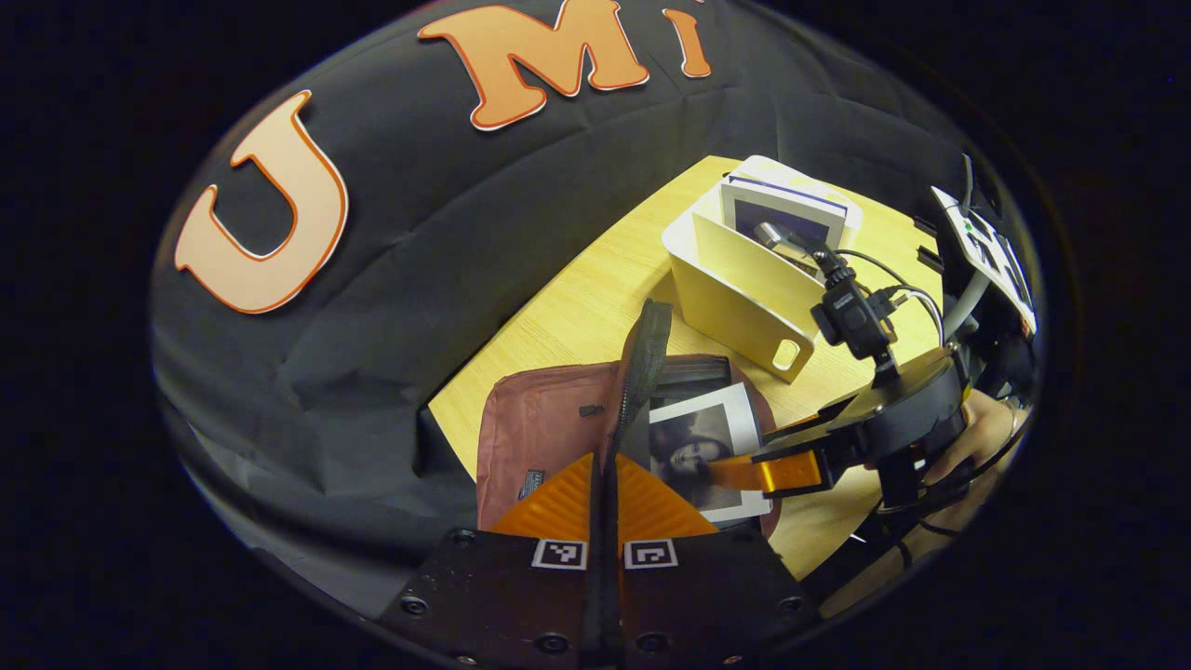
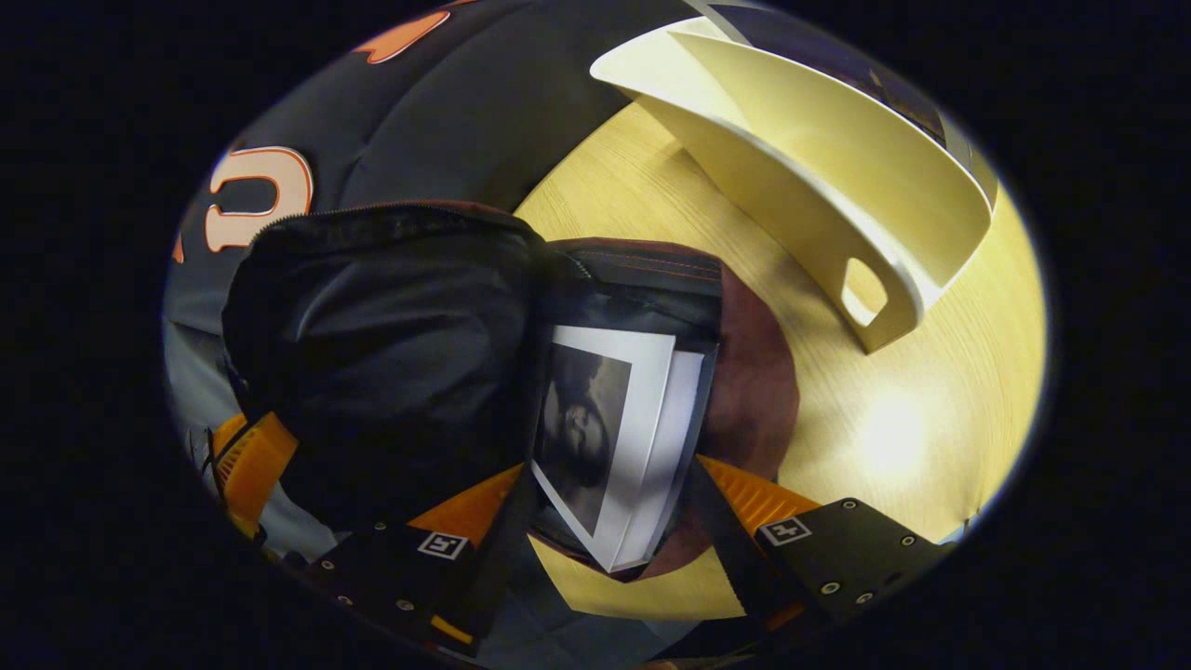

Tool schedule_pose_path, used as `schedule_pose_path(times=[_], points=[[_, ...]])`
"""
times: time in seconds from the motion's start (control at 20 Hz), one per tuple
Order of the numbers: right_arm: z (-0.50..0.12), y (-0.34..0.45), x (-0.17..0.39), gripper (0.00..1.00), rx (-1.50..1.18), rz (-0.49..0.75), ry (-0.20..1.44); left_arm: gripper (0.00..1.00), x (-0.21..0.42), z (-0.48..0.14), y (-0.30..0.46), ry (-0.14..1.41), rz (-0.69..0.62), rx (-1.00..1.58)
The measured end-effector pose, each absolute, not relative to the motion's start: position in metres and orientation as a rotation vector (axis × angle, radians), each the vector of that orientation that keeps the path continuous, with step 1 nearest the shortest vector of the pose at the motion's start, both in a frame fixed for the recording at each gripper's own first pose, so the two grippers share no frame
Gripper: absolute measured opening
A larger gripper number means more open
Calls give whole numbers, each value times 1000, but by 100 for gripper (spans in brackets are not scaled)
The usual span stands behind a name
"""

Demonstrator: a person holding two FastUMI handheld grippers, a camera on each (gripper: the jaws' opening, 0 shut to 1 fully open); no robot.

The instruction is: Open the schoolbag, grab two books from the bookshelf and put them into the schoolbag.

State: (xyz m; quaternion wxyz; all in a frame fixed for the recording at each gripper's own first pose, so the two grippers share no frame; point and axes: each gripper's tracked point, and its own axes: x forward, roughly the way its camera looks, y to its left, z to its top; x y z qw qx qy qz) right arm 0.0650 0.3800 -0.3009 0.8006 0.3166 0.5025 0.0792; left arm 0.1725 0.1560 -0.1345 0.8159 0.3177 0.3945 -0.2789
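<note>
In the left gripper view, my left gripper (image 1: 603, 493) is closed on the black strap (image 1: 640, 372) of the schoolbag (image 1: 540, 428), which lies just ahead on the table (image 1: 577, 307). A book (image 1: 707, 437) sticks out of the bag. Beyond, right, stands the bookshelf (image 1: 744, 288).

In the right gripper view, my right gripper (image 2: 609, 530) is spread wide around the book (image 2: 605, 437); whether the fingers touch it I cannot tell. The bag's raised black flap (image 2: 391, 344) blocks the left side.

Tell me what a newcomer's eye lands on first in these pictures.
First, the maroon schoolbag lying open on the yellow table, its flap pinched up by the left gripper. Next, the book with a black-and-white cover, sticking out of the bag's mouth between the right gripper's spread jaws. Behind stands the cream bookshelf, more books upright inside.
</note>
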Motion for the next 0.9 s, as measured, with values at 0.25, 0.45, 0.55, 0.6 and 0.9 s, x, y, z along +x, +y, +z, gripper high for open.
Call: schedule_pose_path(times=[0.25, 0.45, 0.55, 0.6, 0.9], points=[[-287, 357, 50, 98, 648, 203, 1053, 1, 171, -137, 150, 843, -605, 667], [-267, 312, 29, 98, 512, 206, 1006, 0, 167, -145, 149, 852, -614, 647], [-253, 278, 20, 97, 415, 179, 982, 1, 166, -149, 148, 857, -617, 644], [-242, 261, 15, 98, 369, 163, 974, 0, 165, -150, 148, 859, -617, 640], [-173, 174, 10, 98, 61, 114, 943, 1, 157, -162, 142, 878, -625, 630]])
